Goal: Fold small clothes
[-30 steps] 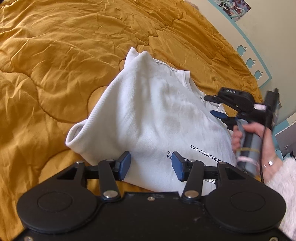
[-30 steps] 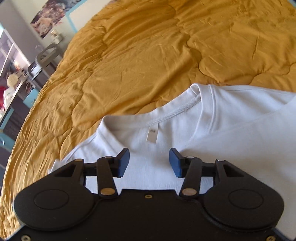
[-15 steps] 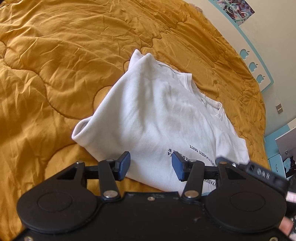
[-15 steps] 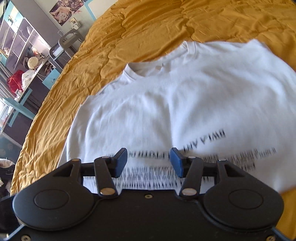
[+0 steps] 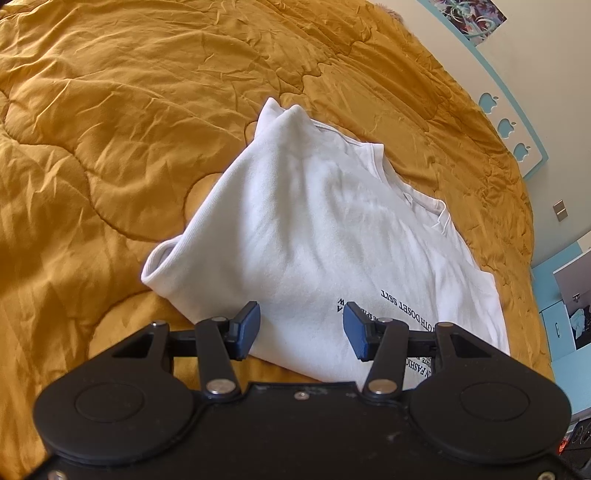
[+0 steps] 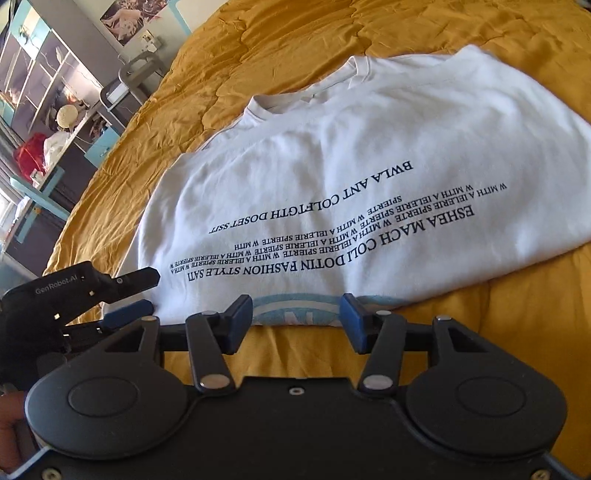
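The white cotton T-shirt with dark printed lettering (image 6: 354,173) lies folded on the mustard quilted bed cover (image 5: 110,122), just ahead of both tools; left tool (image 5: 301,330) and right tool (image 6: 295,319) stand spread, pinching nothing

A home bedroom: a bed (image 5: 147,129) under a mustard quilt; posters (image 6: 133,14) on the walls; cluttered shelves (image 6: 40,85) alongside; apple-patterned turquoise wall trim (image 5: 506,125).
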Tool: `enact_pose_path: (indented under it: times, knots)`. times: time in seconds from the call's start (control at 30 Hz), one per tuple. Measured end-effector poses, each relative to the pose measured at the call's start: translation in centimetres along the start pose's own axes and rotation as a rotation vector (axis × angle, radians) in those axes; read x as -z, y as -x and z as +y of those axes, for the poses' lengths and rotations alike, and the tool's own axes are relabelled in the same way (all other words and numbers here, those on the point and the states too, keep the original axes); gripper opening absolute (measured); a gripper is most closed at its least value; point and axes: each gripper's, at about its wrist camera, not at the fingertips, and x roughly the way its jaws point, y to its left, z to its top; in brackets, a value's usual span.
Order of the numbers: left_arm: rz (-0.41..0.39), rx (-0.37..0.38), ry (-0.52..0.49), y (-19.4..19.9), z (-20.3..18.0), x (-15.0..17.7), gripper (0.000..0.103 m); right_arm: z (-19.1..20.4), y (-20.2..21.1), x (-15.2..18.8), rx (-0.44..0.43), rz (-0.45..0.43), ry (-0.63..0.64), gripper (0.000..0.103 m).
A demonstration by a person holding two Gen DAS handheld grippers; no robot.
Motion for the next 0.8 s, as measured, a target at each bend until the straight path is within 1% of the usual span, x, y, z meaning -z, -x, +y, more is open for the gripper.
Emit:
enact_pose_path:
  times: [0.03,0.07,0.1,0.13,0.2,0.27,0.3,0.37,0.43,0.5,0.53,0.63,0.7,0.77,0.8]
  knots:
    - [-0.013,0.007,0.011,0.3,0.2,0.0,0.052,0.5,0.2,-0.1,0.006,-0.005,0.021,0.056]
    - [-0.047,0.024,0.034,1.0,0.5,-0.2,0.052,1.3,0.6,0.0,0.011,-0.02,0.053,0.057]
    - [-0.091,0.039,0.058,1.9,0.8,-0.3,0.052,2.1,0.9,-0.1,-0.004,-0.034,0.089,0.057]
    - [-0.135,0.047,0.076,2.9,1.1,-0.5,0.053,3.3,1.1,-0.1,-0.042,-0.045,0.149,0.057]
    - [-0.238,0.035,0.096,5.2,1.8,-1.1,0.053,6.3,1.4,0.4,-0.072,-0.067,0.324,0.057]
    - [-0.297,0.003,0.122,6.6,2.8,-1.7,0.053,9.3,0.9,1.5,-0.074,-0.085,0.529,0.057]
    - [-0.31,-0.014,0.144,7.0,3.5,-1.9,0.053,10.5,0.5,2.2,-0.072,-0.086,0.617,0.057]
    - [-0.328,-0.029,0.208,7.5,4.9,-2.2,0.053,12.9,-0.8,3.8,-0.066,-0.083,0.791,0.057]
    - [-0.338,-0.028,0.271,7.8,6.1,-2.3,0.053,14.7,-2.4,5.2,-0.029,-0.091,0.944,0.056]
    - [-0.339,-0.027,0.306,7.9,6.8,-2.4,0.053,16.1,-4.2,6.6,0.015,-0.103,1.073,0.056]
    - [-0.337,-0.025,0.314,7.9,7.0,-2.4,0.053,16.7,-5.0,7.1,0.025,-0.107,1.119,0.054]
    - [-0.326,-0.015,0.321,7.8,7.2,-2.5,0.053,18.3,-6.7,8.1,0.051,-0.158,1.2,0.053]
    - [-0.323,-0.031,0.297,7.8,7.1,-2.6,0.053,19.2,-7.7,8.2,0.059,-0.197,1.237,0.053]
    - [-0.327,-0.085,0.25,8.0,6.6,-3.0,0.053,20.1,-8.3,8.1,0.051,-0.21,1.248,0.043]
    - [-0.323,-0.083,0.228,8.0,6.5,-3.3,0.053,20.4,-8.6,7.8,0.042,-0.208,1.245,0.04]
